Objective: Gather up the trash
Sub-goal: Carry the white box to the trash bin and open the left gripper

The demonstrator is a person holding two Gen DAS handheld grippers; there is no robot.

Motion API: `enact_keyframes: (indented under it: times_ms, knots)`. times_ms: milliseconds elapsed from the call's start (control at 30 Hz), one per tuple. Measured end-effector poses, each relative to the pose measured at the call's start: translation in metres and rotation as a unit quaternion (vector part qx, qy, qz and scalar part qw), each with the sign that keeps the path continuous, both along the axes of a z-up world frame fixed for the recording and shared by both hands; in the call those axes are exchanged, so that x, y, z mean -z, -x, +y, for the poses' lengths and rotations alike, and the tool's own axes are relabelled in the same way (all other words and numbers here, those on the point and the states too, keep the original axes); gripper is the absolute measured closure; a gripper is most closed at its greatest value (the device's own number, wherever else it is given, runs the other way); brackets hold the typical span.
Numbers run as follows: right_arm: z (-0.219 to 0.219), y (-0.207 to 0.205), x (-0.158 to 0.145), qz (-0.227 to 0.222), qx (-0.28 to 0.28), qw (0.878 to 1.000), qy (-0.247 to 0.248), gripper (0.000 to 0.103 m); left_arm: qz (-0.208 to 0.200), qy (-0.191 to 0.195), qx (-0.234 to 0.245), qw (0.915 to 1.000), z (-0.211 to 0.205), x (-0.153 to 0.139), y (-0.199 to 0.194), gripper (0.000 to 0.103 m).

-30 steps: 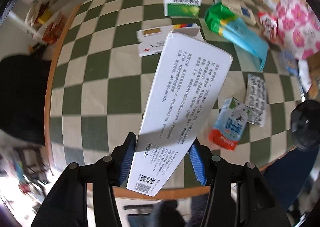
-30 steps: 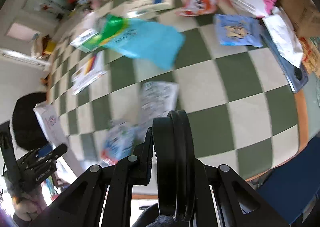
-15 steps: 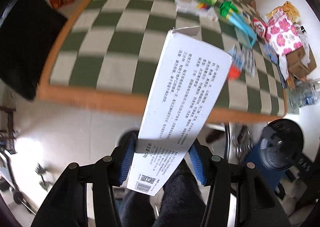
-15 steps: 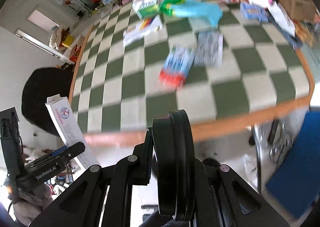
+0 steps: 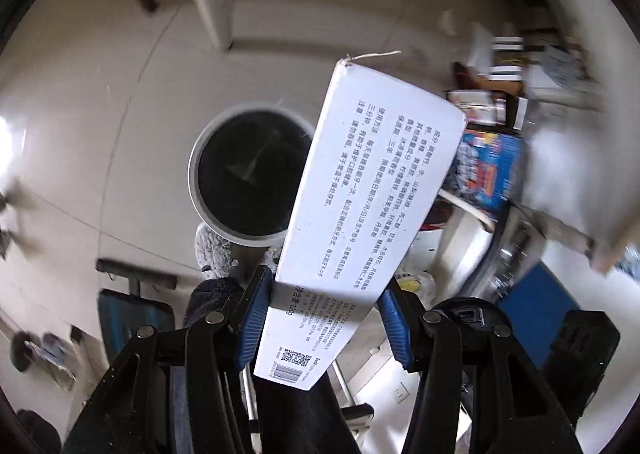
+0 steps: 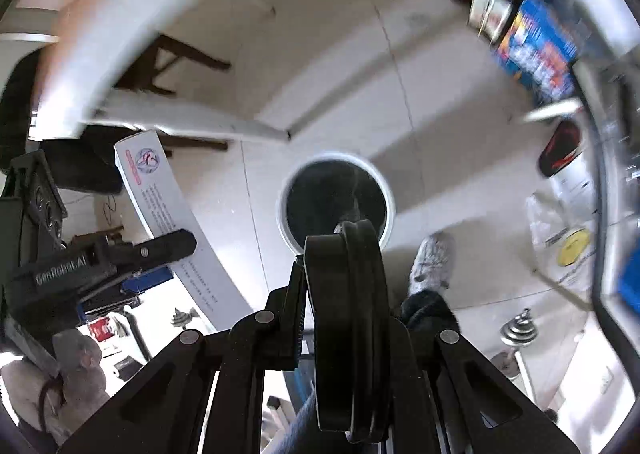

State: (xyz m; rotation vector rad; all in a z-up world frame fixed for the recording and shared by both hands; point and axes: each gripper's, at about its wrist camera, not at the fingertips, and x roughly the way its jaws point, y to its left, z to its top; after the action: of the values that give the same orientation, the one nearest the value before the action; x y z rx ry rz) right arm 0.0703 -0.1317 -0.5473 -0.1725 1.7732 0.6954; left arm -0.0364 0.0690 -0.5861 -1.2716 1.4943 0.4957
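Observation:
My left gripper (image 5: 324,318) is shut on a long white toothpaste box (image 5: 372,190) with black print. It holds the box above the floor, next to a round white trash bin with a black liner (image 5: 250,178). My right gripper (image 6: 340,294) is shut on a black round lid (image 6: 346,318), held edge-on over the same bin (image 6: 338,198). The left gripper and the box (image 6: 168,210) also show at the left of the right wrist view.
The floor (image 5: 120,94) is pale tile. A grey slippered foot (image 6: 432,262) stands beside the bin. A blue box (image 5: 488,170) and shelves of clutter stand at the right. A white table edge (image 6: 132,14) and a dark chair leg are above. A dumbbell (image 6: 516,330) lies at lower right.
Both grippers have swung down off the checkered table and now point at the floor bin. Each keeps its hold, the left on the box, the right on the lid.

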Motion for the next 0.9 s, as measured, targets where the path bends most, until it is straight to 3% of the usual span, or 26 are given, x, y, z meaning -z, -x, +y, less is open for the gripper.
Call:
enact_keyframes:
  times_ms: [100, 200, 267, 333, 400, 433, 467, 567, 633, 700, 800, 900]
  knots:
    - [0.008, 0.007, 0.070, 0.017, -0.006, 1.000, 0.006, 0.090, 0.012, 0.029, 0.006, 0.9995, 0.002, 0.076, 0.000, 0.053]
    - [0.016, 0.010, 0.143, 0.044, 0.003, 0.999, 0.007, 0.090, 0.025, 0.030, 0.025, 0.9989, 0.005, 0.122, 0.008, 0.049]
    - [0.020, 0.011, 0.176, 0.054, 0.007, 0.998, 0.007, 0.090, 0.020, 0.026, 0.033, 0.9989, 0.012, 0.139, 0.013, 0.015]
    - [0.026, 0.013, 0.213, 0.073, 0.009, 0.997, -0.001, 0.089, 0.016, 0.022, 0.032, 0.9991, 0.020, 0.148, 0.015, 0.003]
    - [0.032, 0.017, 0.243, 0.091, 0.007, 0.996, 0.000, 0.075, 0.019, 0.008, 0.036, 0.9992, 0.022, 0.155, 0.021, 0.003]
    - [0.036, 0.019, 0.256, 0.095, 0.004, 0.995, 0.004, 0.047, 0.024, -0.012, 0.043, 0.9987, 0.022, 0.156, 0.027, 0.003]
    - [0.038, 0.019, 0.264, 0.097, 0.000, 0.995, 0.004, 0.027, 0.028, -0.031, 0.052, 0.9978, 0.023, 0.154, 0.030, 0.003]
    - [0.046, 0.026, 0.272, 0.075, -0.029, 0.997, 0.017, 0.011, 0.042, -0.104, 0.067, 0.9915, 0.023, 0.142, 0.042, 0.003]
    - [0.047, 0.028, 0.270, 0.057, -0.048, 0.997, 0.026, 0.004, 0.057, -0.160, 0.084, 0.9819, 0.019, 0.127, 0.050, 0.003]
    - [0.050, 0.031, 0.261, 0.033, -0.070, 0.996, 0.035, 0.004, 0.074, -0.188, 0.102, 0.9739, 0.016, 0.119, 0.055, 0.003]
    - [0.051, 0.039, 0.238, -0.033, -0.113, 0.991, 0.072, 0.004, 0.084, -0.207, 0.112, 0.9682, 0.008, 0.100, 0.058, 0.003]
    - [0.051, 0.044, 0.211, -0.074, -0.138, 0.983, 0.093, 0.004, 0.088, -0.205, 0.112, 0.9682, -0.001, 0.081, 0.062, 0.003]
